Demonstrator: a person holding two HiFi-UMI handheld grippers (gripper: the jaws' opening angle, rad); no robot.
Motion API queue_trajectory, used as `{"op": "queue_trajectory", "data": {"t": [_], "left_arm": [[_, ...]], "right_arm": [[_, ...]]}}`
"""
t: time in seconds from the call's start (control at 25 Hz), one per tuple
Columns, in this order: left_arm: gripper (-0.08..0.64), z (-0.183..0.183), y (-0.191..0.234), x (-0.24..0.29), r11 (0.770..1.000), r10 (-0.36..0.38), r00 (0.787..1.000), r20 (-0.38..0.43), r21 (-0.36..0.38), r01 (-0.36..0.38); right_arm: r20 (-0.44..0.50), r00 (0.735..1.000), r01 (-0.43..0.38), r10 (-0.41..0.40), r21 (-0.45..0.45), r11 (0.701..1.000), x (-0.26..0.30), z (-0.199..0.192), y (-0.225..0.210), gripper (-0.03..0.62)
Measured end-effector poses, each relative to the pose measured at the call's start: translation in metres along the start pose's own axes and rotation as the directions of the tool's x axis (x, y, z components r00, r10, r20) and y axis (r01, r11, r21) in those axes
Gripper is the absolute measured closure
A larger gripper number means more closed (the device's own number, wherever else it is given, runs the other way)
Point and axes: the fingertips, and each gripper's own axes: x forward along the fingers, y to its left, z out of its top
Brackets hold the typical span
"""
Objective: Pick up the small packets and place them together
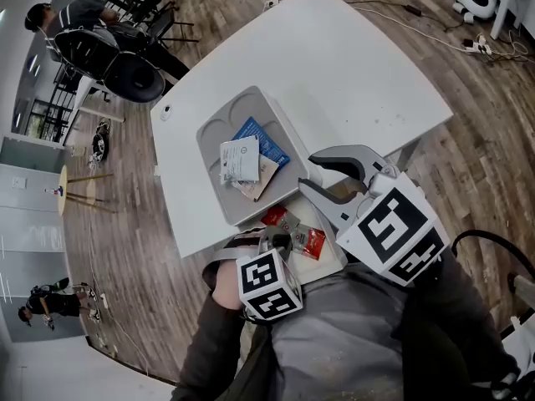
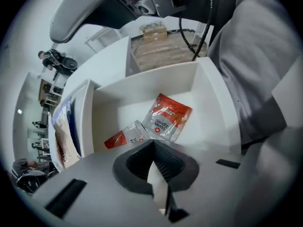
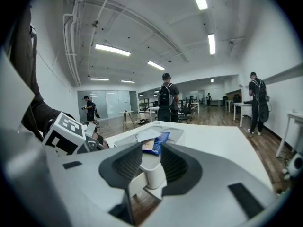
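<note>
Fingers of left gripper, head view, aimed down at red sachets, lower centre; nearer hand. Left gripper view: tips met, nothing pinched; sachets lay just beyond, long axis slanting upper right. Right gripper view: right gripper stood spread, empty.

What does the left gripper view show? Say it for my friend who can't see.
A bigger red-and-white packet and a smaller packet lie side by side in a white box. The left gripper points down at them with its dark jaws closed together. More packets lie outside the box, at the left.
</note>
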Motion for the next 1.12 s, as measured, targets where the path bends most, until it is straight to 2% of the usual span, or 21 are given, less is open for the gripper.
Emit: {"op": "queue_trajectory", "data": {"t": [0.08,0.12,0.24,0.36,0.52,0.68,0.8,0.92,1.0,1.12], "left_arm": [[0.563,-0.003,-0.007,-0.002,0.999,-0.032,0.999,-0.013,0.020,0.032],[0.563,-0.005,-0.006,-0.003,1.000,-0.021,1.000,-0.017,0.021,0.021],[0.563,-0.009,0.006,-0.013,0.996,0.088,0.996,0.019,-0.020,-0.088],[0.563,-0.004,0.021,-0.031,0.977,0.208,0.969,0.132,-0.068,-0.200],[0.563,0.000,0.034,-0.059,0.939,0.340,0.901,0.269,-0.155,-0.308],[0.563,-0.017,0.045,-0.089,0.882,0.451,0.816,0.360,-0.316,-0.348],[0.563,-0.037,0.056,-0.106,0.839,0.517,0.752,0.408,-0.414,-0.352],[0.563,-0.053,0.066,-0.115,0.803,0.566,0.694,0.445,-0.489,-0.341],[0.563,-0.061,0.070,-0.116,0.795,0.574,0.671,0.469,-0.517,-0.319],[0.563,-0.073,0.071,-0.117,0.801,0.567,0.656,0.498,-0.519,-0.298]], "right_arm": [[-0.006,1.000,-0.003,0.003,0.000,1.000,0.000,0.002,0.004,0.465],[-0.012,1.000,-0.004,0.004,0.001,1.000,0.000,0.003,0.007,0.465],[-0.039,0.999,-0.005,0.006,0.009,1.000,0.002,0.004,0.012,0.465],[-0.080,0.997,-0.011,0.013,0.020,1.000,0.006,0.003,0.022,0.465],[-0.166,0.985,-0.036,0.038,0.016,0.999,0.013,0.002,0.041,0.463],[-0.288,0.956,-0.052,0.052,0.010,0.999,0.023,-0.006,0.066,0.463],[-0.385,0.921,-0.068,0.062,-0.001,0.998,0.038,-0.017,0.095,0.463],[-0.484,0.873,-0.082,0.065,-0.013,0.997,0.056,-0.035,0.121,0.463],[-0.541,0.839,-0.072,0.052,-0.016,0.997,0.069,-0.049,0.132,0.460],[-0.627,0.779,-0.044,-0.006,-0.065,0.997,0.084,-0.072,0.136,0.430]]}}
